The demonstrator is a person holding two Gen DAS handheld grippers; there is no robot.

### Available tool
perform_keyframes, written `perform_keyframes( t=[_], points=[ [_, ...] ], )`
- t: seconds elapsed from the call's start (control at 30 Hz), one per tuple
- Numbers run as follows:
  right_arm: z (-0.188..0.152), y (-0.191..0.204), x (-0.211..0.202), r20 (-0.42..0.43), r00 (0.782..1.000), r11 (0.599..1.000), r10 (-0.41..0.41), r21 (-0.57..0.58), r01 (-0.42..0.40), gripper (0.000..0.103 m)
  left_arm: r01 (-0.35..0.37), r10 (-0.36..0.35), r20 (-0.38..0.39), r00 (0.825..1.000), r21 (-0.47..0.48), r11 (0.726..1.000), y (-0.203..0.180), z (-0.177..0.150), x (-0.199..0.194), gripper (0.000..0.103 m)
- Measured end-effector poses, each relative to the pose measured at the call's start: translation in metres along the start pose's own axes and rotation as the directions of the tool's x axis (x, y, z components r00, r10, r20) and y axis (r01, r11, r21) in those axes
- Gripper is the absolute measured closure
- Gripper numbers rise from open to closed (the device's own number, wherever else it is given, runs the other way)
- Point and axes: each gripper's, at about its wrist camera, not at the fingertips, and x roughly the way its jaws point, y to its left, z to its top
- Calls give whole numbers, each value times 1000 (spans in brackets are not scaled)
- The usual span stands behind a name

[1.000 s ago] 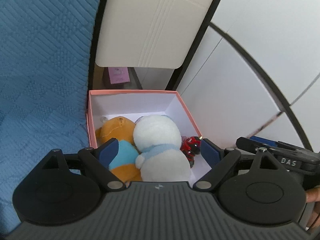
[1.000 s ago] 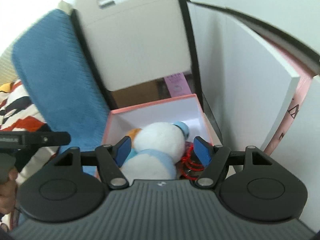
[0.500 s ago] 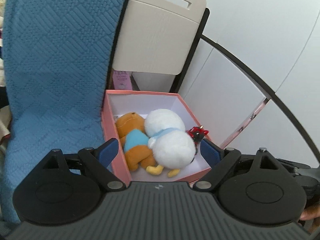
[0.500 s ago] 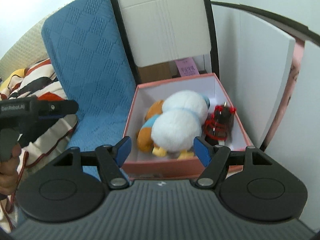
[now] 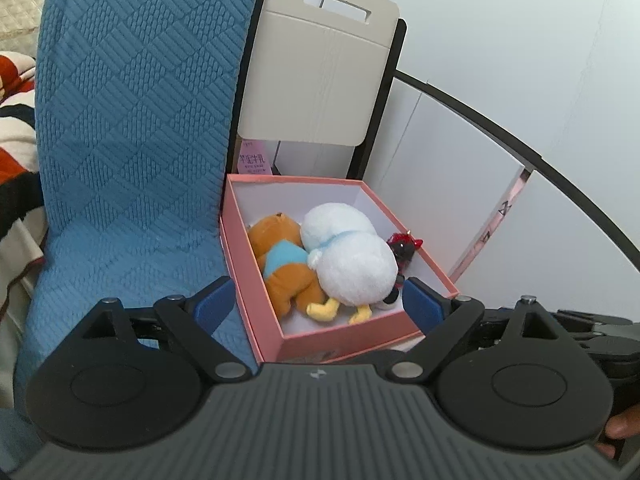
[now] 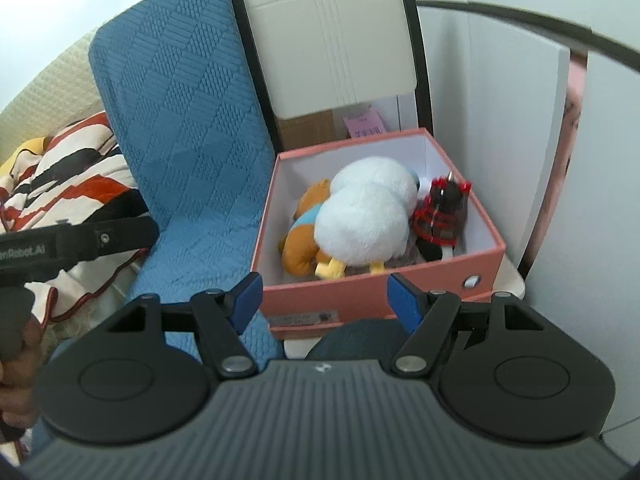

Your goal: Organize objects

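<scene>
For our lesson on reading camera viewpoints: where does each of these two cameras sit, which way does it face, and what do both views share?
Left wrist: on the left gripper, looking down into the pink box; its jaws are opening, empty; fingertips of the other hand show.
Right wrist: on the right gripper, open and empty, facing the box's front; the left hand shows.
Shared: the box, white plush, orange plush, blue cushion, beige chair back.
</scene>
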Motion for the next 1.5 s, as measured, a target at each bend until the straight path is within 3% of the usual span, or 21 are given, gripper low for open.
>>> perform_keyframes(
  t=[0.3, 0.33, 0.43, 1.5],
  points=[
    [-9, -2, 4, -2, 1000, 1000, -27, 10, 27, 29, -3, 2, 18, 1000, 37, 999, 0, -18, -3, 2],
    [-9, -2, 4, -1, 1000, 1000, -29, 12, 29, 20, -5, 5, 19, 1000, 30, 1000, 1, -18, -3, 1],
    [-10, -5, 6, -14, 1000, 999, -25, 36, 25, 8, -13, 13, 19, 1000, 2, 1000, 6, -17, -3, 1],
    [-15, -6, 12, -53, 997, 998, -53, 37, 55, 8, -11, 11, -4, 1000, -14, 1000, 6, -21, -5, 0]
  ],
)
